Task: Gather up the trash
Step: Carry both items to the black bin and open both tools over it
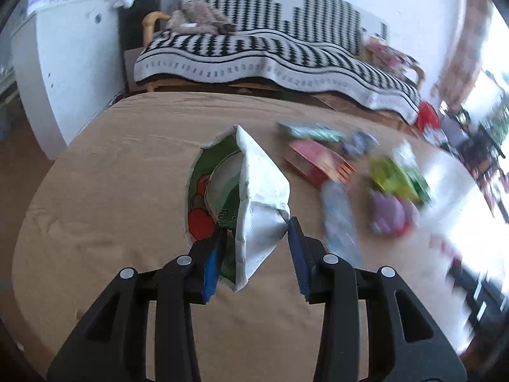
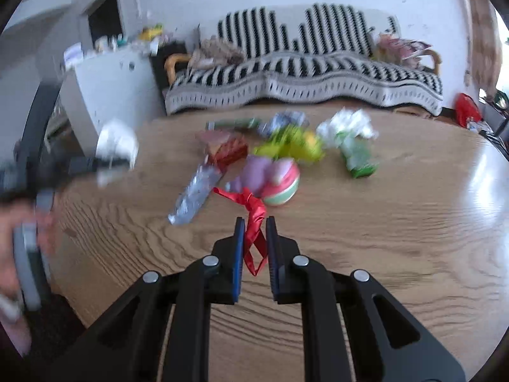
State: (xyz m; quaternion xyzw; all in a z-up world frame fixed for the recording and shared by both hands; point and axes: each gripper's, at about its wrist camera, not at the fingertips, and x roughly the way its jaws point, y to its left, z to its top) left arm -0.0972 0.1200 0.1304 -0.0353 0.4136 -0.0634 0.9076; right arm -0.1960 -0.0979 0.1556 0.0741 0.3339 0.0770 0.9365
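My left gripper is shut on a crumpled white carton with a green and red print, held above the wooden table. In the right wrist view the same carton shows as a white blur at the left. My right gripper is shut on a red ribbon, which runs forward to a pink, purple and green bundle. Other trash lies in a heap beyond: a clear plastic bottle, a red box, a yellow-green wrapper and a white and green bag.
A sofa with a black and white cover stands behind the table. A white cabinet is at the left. A person's hand shows blurred at the left edge of the right wrist view. Bright glare lies on the table's right side.
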